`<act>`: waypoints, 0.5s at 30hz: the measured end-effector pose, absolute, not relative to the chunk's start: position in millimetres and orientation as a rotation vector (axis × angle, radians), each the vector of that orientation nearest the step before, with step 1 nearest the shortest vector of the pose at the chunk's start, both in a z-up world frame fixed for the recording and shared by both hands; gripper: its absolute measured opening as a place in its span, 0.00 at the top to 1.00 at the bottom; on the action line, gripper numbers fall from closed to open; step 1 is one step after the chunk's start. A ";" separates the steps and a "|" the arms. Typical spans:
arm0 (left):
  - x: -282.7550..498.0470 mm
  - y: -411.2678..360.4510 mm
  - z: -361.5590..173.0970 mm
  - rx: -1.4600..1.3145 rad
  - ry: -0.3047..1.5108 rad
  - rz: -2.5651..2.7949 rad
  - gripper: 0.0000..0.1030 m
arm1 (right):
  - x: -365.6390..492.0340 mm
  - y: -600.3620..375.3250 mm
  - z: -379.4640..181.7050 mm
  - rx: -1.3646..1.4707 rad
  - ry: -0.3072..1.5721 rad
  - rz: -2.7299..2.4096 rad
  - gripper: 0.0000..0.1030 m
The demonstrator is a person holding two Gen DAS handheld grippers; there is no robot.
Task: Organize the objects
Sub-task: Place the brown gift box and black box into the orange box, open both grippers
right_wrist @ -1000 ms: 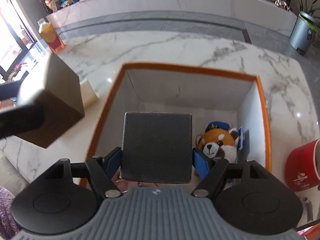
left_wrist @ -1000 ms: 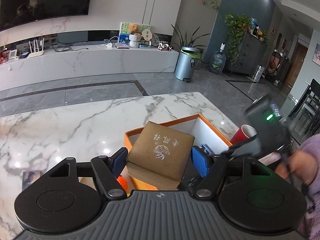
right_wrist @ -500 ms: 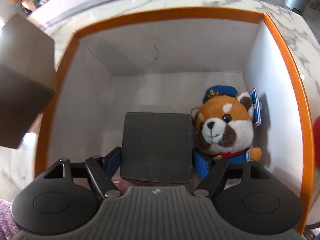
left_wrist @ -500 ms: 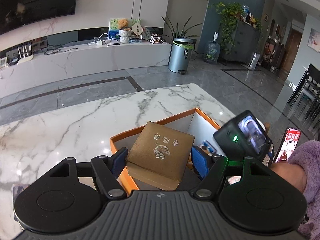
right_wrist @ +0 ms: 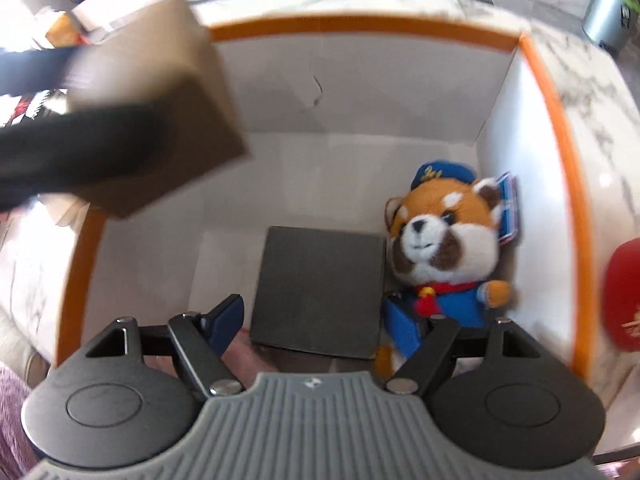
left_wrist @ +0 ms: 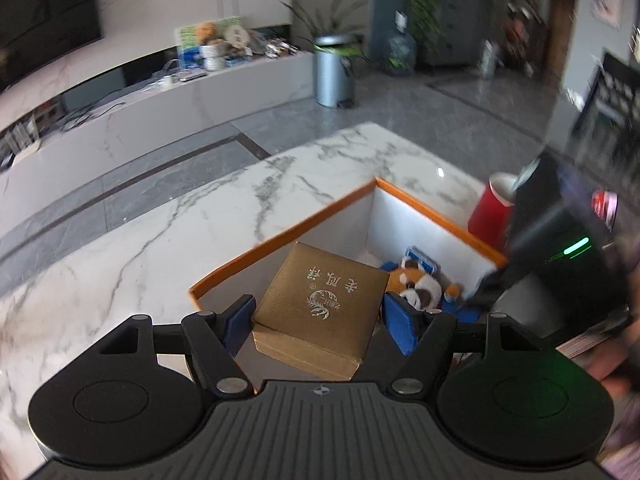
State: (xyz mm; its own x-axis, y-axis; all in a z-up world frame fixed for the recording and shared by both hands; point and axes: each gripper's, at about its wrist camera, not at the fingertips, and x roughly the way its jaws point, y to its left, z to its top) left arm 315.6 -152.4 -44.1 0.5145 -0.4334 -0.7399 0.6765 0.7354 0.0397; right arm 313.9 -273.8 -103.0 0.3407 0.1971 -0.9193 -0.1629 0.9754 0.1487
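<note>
My left gripper (left_wrist: 318,316) is shut on a gold-brown gift box (left_wrist: 322,306) and holds it over the orange-rimmed white box (left_wrist: 280,236). That gold box also shows blurred at the upper left of the right wrist view (right_wrist: 160,108). My right gripper (right_wrist: 318,324) is inside the orange-rimmed box (right_wrist: 548,80). Its jaws have spread, with a gap between the left pad and the dark grey box (right_wrist: 320,292), which rests on the box floor. A red panda plush (right_wrist: 444,236) in a blue uniform lies against the right wall, next to the dark box.
A red paper cup (left_wrist: 490,210) stands on the marble table (left_wrist: 160,232) just right of the orange-rimmed box and shows in the right wrist view (right_wrist: 624,296). Beyond the table are a grey floor, a metal bin (left_wrist: 334,70) and a low TV bench.
The right gripper lowered the dark grey box into the orange-rimmed box and its jaws opened off it. The left gripper carried the gold box over the orange-rimmed box.
</note>
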 end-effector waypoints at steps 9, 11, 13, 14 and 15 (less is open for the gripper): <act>303.1 -188.8 -76.8 0.879 0.865 -0.832 0.22 | 296.9 -281.0 -96.5 -0.013 1.161 0.272 0.41; 304.8 -197.4 -87.7 0.989 0.900 -0.844 0.22 | 292.3 -280.8 -100.8 0.003 1.155 0.283 0.41; 308.7 -204.2 -95.7 1.058 0.937 -0.850 0.22 | 292.2 -282.2 -100.5 0.018 1.147 0.296 0.42; 310.5 -209.6 -99.4 1.090 0.960 -0.860 0.23 | 291.3 -287.7 -101.0 0.024 1.146 0.300 0.43; 310.3 -213.6 -103.7 1.127 0.976 -0.870 0.24 | 291.2 -288.8 -102.2 0.028 1.146 0.303 0.44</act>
